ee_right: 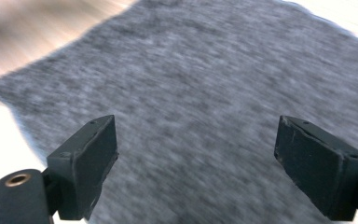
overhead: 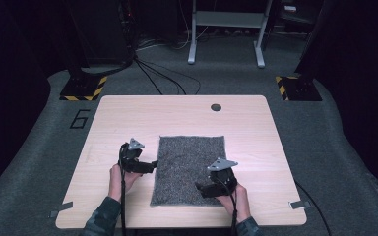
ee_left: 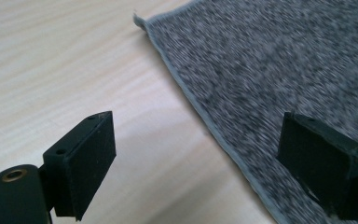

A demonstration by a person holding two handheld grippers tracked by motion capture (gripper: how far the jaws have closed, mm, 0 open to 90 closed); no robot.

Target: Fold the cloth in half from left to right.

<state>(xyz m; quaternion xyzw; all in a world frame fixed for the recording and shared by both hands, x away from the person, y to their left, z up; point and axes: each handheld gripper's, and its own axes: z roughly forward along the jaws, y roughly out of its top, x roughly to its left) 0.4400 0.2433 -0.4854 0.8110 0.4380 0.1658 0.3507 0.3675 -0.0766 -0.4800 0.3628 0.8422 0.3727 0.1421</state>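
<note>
Grey speckled cloth mat (overhead: 189,169) lies flat, centre-lower part of wooden table (overhead: 128,113) in high view; hemmed edge visible.

L gripper (overhead: 150,166) in left-centre of high view, just beside mat's left edge, jaws pointing toward it. R gripper (overhead: 201,188) lower centre-right, over mat's near-right corner area; its body covers part of the mat there. Can't tell from above if either touches the fabric.

L gripper view: jaws wide apart, nothing between the pads. Mat (ee_left: 279,70) fills upper right, edge runs diagonally from top centre to bottom right; one corner tip curls up slightly at top. Right jaw sits over the mat, left jaw over bare tabletop (ee_left: 51,70). Fabric motion-blurred.

R gripper view: jaws also spread wide, empty. Mat (ee_right: 191,93) under both, heavily blurred, weave not readable; a corner at left of frame, table strips at upper left & upper right.

Both hands & sleeves cut off at bottom edge of high view.
</note>
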